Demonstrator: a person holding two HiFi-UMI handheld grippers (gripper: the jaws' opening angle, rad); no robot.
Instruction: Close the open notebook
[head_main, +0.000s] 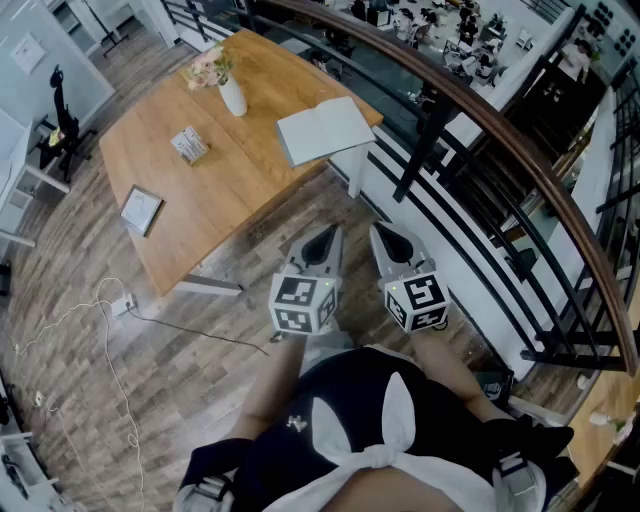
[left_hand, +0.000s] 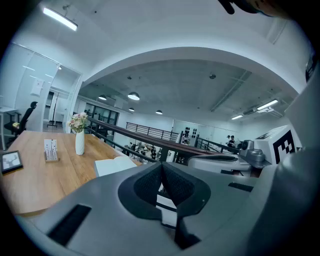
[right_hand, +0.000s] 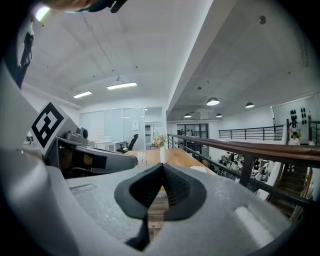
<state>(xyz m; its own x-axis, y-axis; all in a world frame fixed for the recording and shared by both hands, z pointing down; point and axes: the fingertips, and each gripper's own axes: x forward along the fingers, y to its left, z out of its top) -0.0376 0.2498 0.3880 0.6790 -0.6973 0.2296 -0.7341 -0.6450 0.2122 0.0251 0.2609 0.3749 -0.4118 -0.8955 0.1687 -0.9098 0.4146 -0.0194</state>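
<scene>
1. The open notebook (head_main: 325, 130) lies at the wooden tabletop (head_main: 230, 190) corner beside the railing (head_main: 470, 105).
2. The left tongs (head_main: 324, 240) and right tongs (head_main: 386, 238) hover closed and empty over the plank floor (head_main: 200, 350).

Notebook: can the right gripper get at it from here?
Probably, after a step forward. The notebook lies open at a corner of the table with nothing on it, and only bare floor separates it from the shut right gripper.

Smooth wooden table (head_main: 230, 170) — matt paper notebook (head_main: 325, 129), white.
</scene>
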